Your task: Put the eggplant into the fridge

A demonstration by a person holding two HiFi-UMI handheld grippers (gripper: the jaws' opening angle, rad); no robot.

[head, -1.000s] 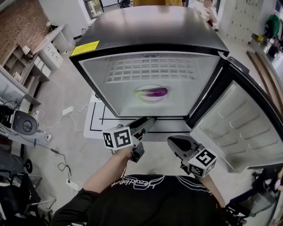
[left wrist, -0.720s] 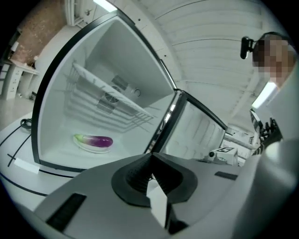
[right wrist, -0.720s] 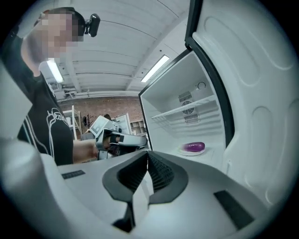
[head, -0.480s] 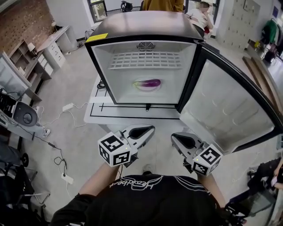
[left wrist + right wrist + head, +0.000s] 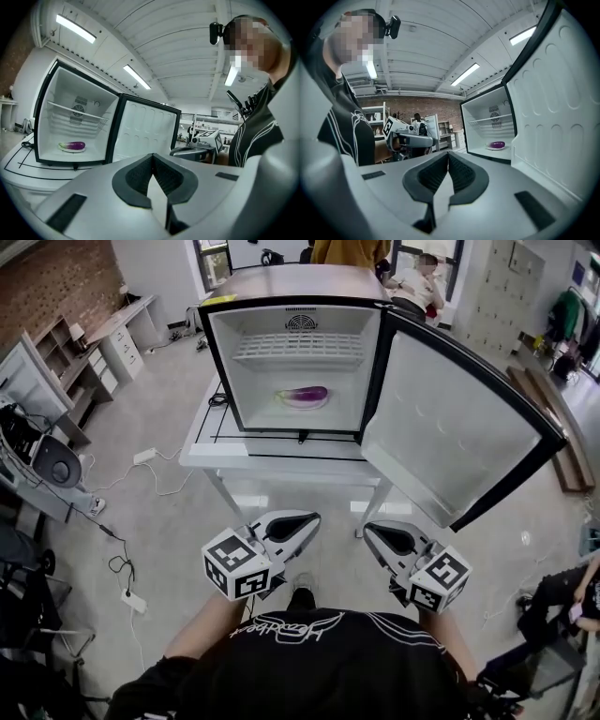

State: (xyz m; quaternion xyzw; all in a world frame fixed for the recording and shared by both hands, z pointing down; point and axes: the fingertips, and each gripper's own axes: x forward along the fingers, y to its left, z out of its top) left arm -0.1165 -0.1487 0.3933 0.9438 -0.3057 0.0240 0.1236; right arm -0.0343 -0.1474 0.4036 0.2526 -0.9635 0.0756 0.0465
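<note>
Standing back from the small fridge (image 5: pixel 291 282), you hold both grippers low in front of your chest, side by side with a gap between them and well apart from it. Your left gripper (image 5: pixel 302 519) points toward the fridge with its fingers (image 5: pixel 136 176) pressed together and nothing between them. Its marker cube (image 5: pixel 234 565) sits at the near end, over your hand. Your right gripper (image 5: pixel 380 532) matches it: its fingers (image 5: pixel 461 174) are also closed on each other and empty, with its own marker cube (image 5: pixel 441 579) at the near end. The fridge stands on a white surface (image 5: pixel 211 442) marked with black lines. Its door (image 5: pixel 450 427) is swung wide open to your right, with the pale moulded inner lining turned toward you. Inside, the purple eggplant (image 5: pixel 307 395) lies on its side on a small white plate (image 5: pixel 284 401) on the fridge's bottom, near the middle of the compartment. Above it are a white wire shelf (image 5: pixel 295 348) and a round fan vent (image 5: pixel 300 322) in the back wall. Both gripper views show the eggplant there too, small and far off. On the grey floor (image 5: pixel 169 531) to your left lies a white power strip (image 5: pixel 133 601).
</note>
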